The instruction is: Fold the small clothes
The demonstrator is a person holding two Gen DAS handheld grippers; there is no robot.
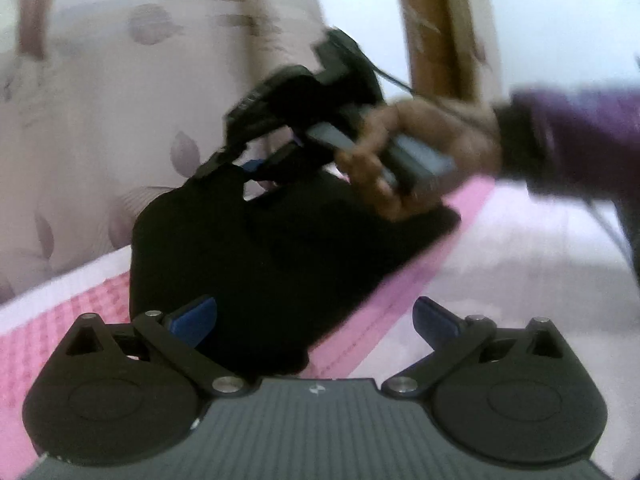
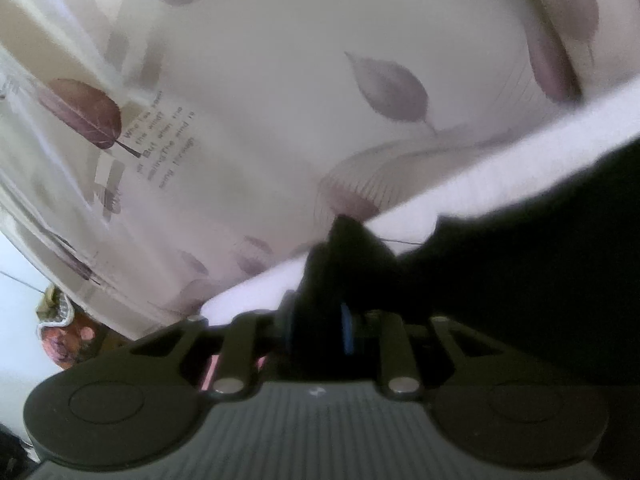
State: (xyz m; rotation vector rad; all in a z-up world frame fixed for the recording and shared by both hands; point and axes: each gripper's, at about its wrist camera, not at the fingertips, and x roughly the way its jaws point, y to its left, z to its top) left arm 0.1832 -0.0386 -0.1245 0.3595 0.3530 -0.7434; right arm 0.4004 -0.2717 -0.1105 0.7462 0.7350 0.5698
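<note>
A small black garment point(image 1: 256, 256) lies partly folded on a pink mat point(image 1: 80, 320). My left gripper point(image 1: 316, 320) is open, its blue pads wide apart just over the garment's near edge, holding nothing. My right gripper point(image 1: 256, 168) shows in the left wrist view at the garment's far corner, held by a hand. In the right wrist view my right gripper point(image 2: 318, 326) is shut on a pinch of the black garment point(image 2: 520, 264), which bunches up between the blue pads.
A white curtain with purple leaf prints point(image 2: 280, 100) hangs behind the surface. A wooden post point(image 1: 432, 28) stands at the back. A pale sheet point(image 1: 520, 260) lies right of the mat. A person's purple sleeve point(image 1: 580, 140) reaches in from the right.
</note>
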